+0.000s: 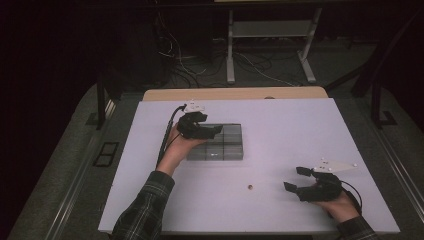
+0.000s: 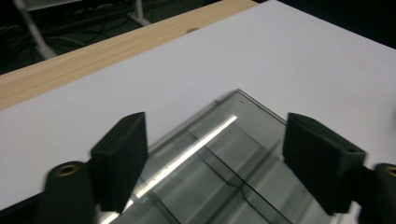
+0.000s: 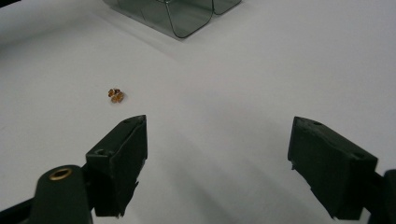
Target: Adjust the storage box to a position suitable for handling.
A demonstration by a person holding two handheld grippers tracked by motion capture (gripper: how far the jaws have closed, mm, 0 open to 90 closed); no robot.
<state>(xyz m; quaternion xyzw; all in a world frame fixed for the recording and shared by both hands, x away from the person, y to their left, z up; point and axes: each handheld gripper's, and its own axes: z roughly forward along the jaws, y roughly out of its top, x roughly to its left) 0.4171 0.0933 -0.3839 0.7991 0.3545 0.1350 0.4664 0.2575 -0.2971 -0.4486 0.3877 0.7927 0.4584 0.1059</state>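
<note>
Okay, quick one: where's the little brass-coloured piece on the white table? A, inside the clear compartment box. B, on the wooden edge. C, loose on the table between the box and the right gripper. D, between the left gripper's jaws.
C: the small brass-coloured piece lies alone on the white table, short of the right gripper and apart from the clear compartment box.

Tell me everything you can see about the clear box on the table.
The box is smoky clear plastic, split by thin walls into rows of small compartments, with rounded corners. It lies flat on the white table, left of the middle. The left gripper hovers over it, jaws apart; I cannot tell whether it touches.
</note>
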